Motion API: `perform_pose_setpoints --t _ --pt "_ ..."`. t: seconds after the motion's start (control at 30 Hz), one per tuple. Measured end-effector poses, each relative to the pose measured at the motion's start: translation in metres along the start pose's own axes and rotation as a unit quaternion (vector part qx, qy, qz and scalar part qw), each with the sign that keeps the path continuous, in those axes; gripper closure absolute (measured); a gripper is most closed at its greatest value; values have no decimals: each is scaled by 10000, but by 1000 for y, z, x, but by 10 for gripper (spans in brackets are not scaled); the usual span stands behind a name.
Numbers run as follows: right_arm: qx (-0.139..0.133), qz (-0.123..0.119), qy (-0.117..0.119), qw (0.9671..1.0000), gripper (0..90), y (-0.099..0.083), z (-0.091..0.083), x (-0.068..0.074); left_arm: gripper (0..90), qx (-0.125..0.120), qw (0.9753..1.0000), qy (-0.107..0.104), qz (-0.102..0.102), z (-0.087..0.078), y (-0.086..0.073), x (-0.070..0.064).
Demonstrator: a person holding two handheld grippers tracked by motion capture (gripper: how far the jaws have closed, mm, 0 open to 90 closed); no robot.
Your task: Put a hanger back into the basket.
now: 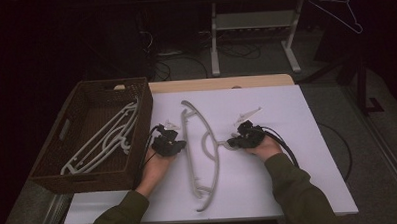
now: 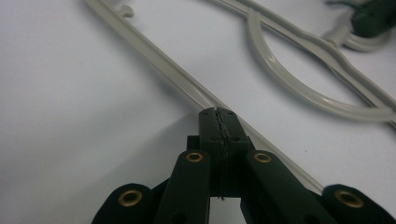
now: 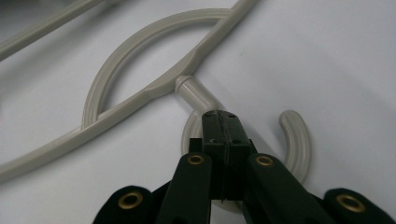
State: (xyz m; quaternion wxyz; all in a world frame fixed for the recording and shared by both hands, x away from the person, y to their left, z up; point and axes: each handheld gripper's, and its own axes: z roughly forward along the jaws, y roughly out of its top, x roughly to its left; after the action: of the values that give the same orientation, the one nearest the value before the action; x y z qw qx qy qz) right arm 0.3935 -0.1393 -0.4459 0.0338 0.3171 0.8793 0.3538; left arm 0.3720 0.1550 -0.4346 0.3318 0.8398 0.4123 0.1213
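Left gripper (image 1: 176,144) pinched together at the straight bar of the grey hanger (image 1: 203,147), jaws meeting with no gap in the left gripper view; whether the bar sits between them, impossible to tell. Right gripper (image 1: 231,142) likewise pressed together over the hanger's hook (image 3: 295,140), just below the neck; actual clamping not clear. Hanger lying flat mid-table, bar toward the left, curved shoulder and inner loop toward the right, hook pointing right. Beside the left hand (image 1: 156,168), a brown wicker basket (image 1: 142,101) holding more pale hangers (image 1: 107,137). Underneath, a white sheet (image 1: 287,119) over a wooden table (image 1: 210,83). Beyond, dark floor, cables, white table legs (image 1: 214,41), and another hanger (image 1: 340,9) hanging at upper right. Ribbed pads and brass screws plain in the gripper views; basket and room visible from the high view.
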Motion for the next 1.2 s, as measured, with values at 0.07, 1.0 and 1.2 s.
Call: perform_pose_setpoints --t 0.07,1.0,1.2 --pt "65 -107 51 9999 900 -5 -4 5 900 9 10000 -19 52 2 2 -2" --pt "-141 -505 244 9983 864 -34 -40 43 808 -48 9980 -530 344 4 29 -23" --pt "-268 -441 131 9986 639 -34 -46 49 533 -74 9968 -776 202 -17 8 -33"
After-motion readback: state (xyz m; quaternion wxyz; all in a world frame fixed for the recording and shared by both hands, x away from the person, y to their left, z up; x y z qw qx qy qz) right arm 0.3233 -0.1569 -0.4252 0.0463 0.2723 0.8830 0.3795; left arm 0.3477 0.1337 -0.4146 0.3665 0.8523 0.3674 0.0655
